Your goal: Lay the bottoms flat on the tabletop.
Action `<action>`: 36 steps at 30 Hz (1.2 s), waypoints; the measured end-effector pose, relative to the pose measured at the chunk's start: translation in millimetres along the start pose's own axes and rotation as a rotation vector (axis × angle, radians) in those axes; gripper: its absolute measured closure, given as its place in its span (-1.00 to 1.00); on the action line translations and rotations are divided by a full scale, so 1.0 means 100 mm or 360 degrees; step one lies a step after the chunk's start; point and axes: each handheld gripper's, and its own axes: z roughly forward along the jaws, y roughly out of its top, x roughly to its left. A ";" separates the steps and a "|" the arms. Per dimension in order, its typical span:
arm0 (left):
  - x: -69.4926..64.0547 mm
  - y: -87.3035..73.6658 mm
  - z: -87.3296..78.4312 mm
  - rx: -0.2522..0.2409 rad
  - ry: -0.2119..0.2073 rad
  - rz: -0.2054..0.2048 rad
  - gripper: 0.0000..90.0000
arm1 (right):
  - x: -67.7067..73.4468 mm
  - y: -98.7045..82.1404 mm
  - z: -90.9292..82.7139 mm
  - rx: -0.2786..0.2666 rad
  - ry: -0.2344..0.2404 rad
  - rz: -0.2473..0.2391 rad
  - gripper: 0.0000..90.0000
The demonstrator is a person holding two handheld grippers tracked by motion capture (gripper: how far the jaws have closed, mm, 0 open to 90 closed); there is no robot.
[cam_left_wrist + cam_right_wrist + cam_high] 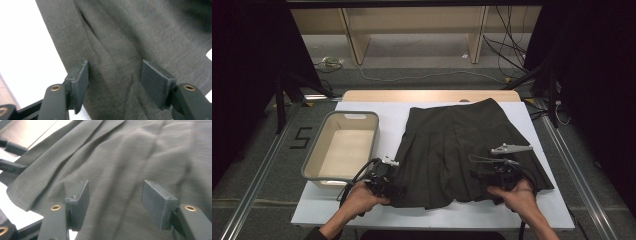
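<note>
A dark grey pleated skirt (462, 150) lies flat on the white table top (377, 107), waistband far, hem near. My left gripper (387, 182) sits at the hem's near left corner. In the left gripper view its jaws (115, 67) stand apart over the skirt's left edge (130, 37), with the cloth lying flat beneath them and the pads not pressing it. My right gripper (499, 172) rests over the hem's near right part. In the right gripper view its jaws (116, 186) are also apart above smooth fabric (130, 157), gripping nothing.
A beige tub with a grey rim (352, 113) stands empty on the table left of the skirt. The table's near edge runs just in front of both hands. Cables and wooden furniture legs lie on the floor beyond the table.
</note>
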 end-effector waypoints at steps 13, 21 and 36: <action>-0.05 -0.08 0.11 0.0131 -0.0086 0.0073 0.61 | 0.23 -0.07 0.32 0.0219 -0.0111 -0.0134 0.28; -0.05 -0.08 0.11 0.0135 -0.0097 0.0083 0.61 | 0.25 -0.04 0.31 0.0182 -0.0143 -0.0123 0.19; -0.05 -0.09 0.09 0.0134 -0.0130 0.0087 0.73 | 0.50 0.14 0.60 0.0161 0.0001 -0.0223 0.84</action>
